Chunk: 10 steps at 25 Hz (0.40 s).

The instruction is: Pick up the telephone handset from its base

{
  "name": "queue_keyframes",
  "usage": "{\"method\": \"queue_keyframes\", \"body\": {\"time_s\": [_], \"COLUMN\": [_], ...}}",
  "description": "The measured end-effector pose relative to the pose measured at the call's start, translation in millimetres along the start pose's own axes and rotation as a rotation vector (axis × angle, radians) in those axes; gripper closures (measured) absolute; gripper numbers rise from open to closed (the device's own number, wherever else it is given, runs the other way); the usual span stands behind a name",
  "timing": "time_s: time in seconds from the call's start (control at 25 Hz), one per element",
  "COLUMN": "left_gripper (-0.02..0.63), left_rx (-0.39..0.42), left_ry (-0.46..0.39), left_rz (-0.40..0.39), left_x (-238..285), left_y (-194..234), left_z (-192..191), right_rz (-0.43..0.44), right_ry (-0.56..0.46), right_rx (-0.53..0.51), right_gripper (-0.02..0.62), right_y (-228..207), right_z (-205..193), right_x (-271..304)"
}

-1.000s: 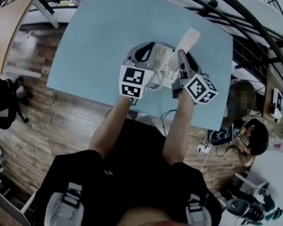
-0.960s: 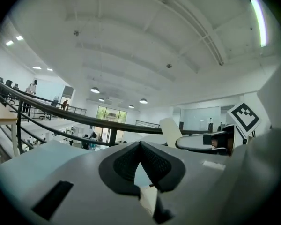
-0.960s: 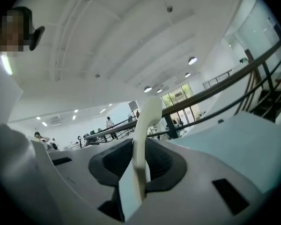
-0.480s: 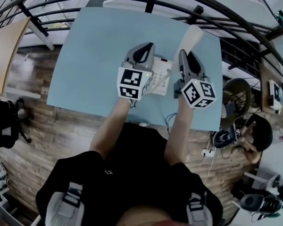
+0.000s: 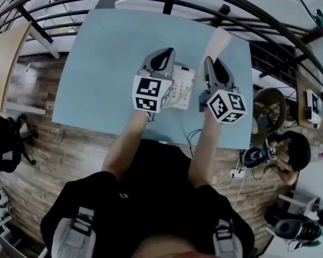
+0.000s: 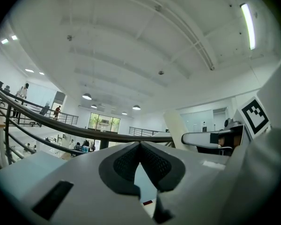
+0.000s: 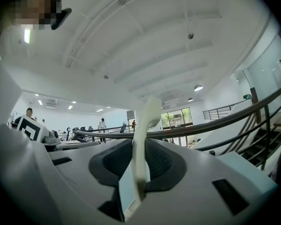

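The head view looks steeply down from above the person onto the whole blue surface (image 5: pixel 107 63), taking in the left gripper (image 5: pixel 162 58), the right gripper (image 5: pixel 211 64) and the railing (image 5: pixel 151 4) beyond the far edge. Each gripper view sits close behind its own jaws and faces level past that far edge, toward the railing and the ceiling (image 6: pixel 131 41). The left gripper view catches the right gripper's marker cube (image 6: pixel 255 116) at its right. The right gripper view catches the left gripper's marker cube (image 7: pixel 33 128) at its left.
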<state>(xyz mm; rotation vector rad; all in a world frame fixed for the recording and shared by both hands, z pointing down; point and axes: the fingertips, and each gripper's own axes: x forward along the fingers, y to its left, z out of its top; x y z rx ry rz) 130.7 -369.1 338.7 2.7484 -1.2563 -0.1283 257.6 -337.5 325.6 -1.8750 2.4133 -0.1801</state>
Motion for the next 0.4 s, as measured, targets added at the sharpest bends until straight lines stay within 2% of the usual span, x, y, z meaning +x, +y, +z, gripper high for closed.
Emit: {"method": "queue_keyframes", "body": {"time_s": [0.4], "left_gripper": [0.606], "left_rx": [0.005], "left_ry": [0.001], "left_rz": [-0.011], "left_x": [16], "left_y": [-7], "left_z": [-1], "right_rz": [-0.013], "right_ry": [0.004], "right_rx": [-0.022], "right_gripper": [0.517], "right_y": [-18], "right_z": [0], "right_x": [3]}}
